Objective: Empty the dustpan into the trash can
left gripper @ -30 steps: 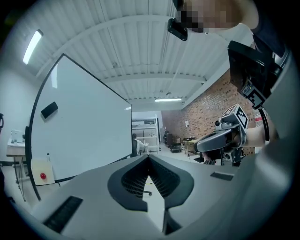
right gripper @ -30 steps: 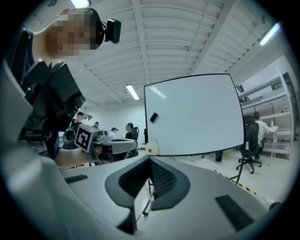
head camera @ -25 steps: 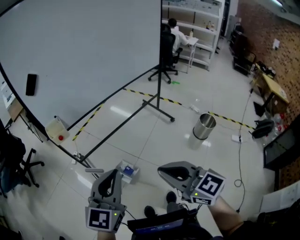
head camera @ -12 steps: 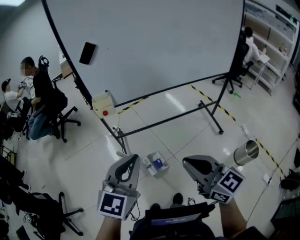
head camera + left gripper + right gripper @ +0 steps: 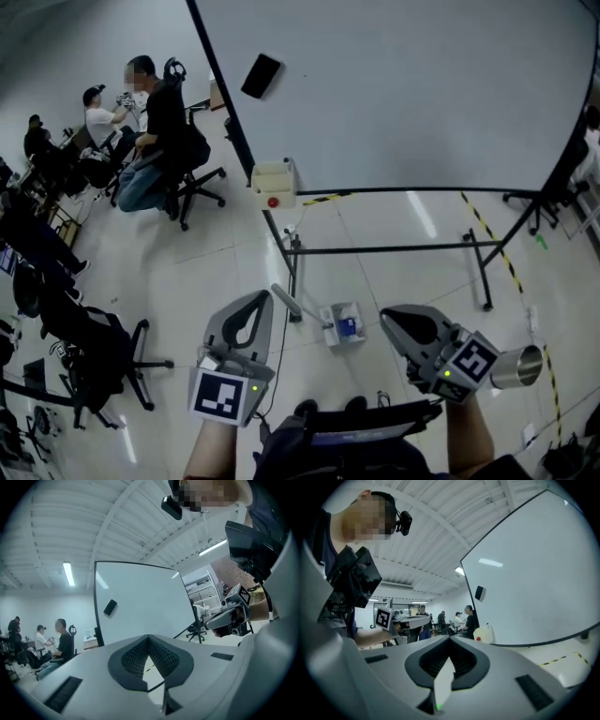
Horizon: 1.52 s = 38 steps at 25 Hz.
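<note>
Shows left gripper [image 5: 253, 302] and right gripper [image 5: 394, 319] side by side above the floor, jaws of each pressed together on nothing; finds the dustpan [image 5: 344, 324] on the tiles between their tips — touching neither; puts the metal trash can [image 5: 517, 367] just right of the right gripper.

The left gripper [image 5: 261, 298] and the right gripper [image 5: 389, 317] are both grey, patterned at the back with black-and-white squares. Between them, at twelve o'clock, the dustpan [image 5: 345, 323] is pale with a blue patch. Out at three o'clock the trash can [image 5: 518, 367] is shiny silver. The floor [image 5: 216, 272] is glossy off-white, crossed by yellow-and-black striped tape [image 5: 487, 228]. The board [image 5: 403, 94] is white with a black frame. Below it a cream box [image 5: 274, 178] shows a red button. At ten o'clock a person [image 5: 161, 122] wears black over blue jeans.
</note>
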Each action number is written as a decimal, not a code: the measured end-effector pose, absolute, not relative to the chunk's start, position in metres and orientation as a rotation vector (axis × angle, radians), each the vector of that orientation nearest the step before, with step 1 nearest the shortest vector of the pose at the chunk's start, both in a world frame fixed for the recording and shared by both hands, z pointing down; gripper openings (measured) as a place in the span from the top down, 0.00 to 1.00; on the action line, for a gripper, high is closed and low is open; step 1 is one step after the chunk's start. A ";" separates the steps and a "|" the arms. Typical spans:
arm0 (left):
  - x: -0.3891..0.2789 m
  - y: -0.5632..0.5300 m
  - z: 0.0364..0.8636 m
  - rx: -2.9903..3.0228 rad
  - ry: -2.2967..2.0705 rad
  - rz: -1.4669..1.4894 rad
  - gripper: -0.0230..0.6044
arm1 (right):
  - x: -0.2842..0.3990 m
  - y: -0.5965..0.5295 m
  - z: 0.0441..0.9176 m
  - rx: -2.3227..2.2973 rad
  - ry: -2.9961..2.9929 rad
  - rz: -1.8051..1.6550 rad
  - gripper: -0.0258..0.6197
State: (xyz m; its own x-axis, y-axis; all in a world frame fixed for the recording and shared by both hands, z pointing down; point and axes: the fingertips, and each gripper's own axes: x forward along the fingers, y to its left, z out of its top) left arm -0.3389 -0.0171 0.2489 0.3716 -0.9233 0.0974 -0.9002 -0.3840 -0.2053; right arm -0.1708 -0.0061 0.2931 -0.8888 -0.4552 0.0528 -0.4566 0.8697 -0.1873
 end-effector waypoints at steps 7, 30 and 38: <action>-0.354 -0.008 0.265 -2.437 1.871 -0.382 0.96 | -0.174 -0.014 0.301 0.608 -3.057 0.354 0.94; -0.454 -0.109 0.370 -2.533 1.776 -0.534 0.96 | -0.240 -0.099 0.345 0.740 -2.849 0.285 0.94; -0.467 -0.135 0.413 -2.593 1.563 -0.643 0.96 | -0.249 -0.135 0.363 0.831 -2.764 0.321 0.94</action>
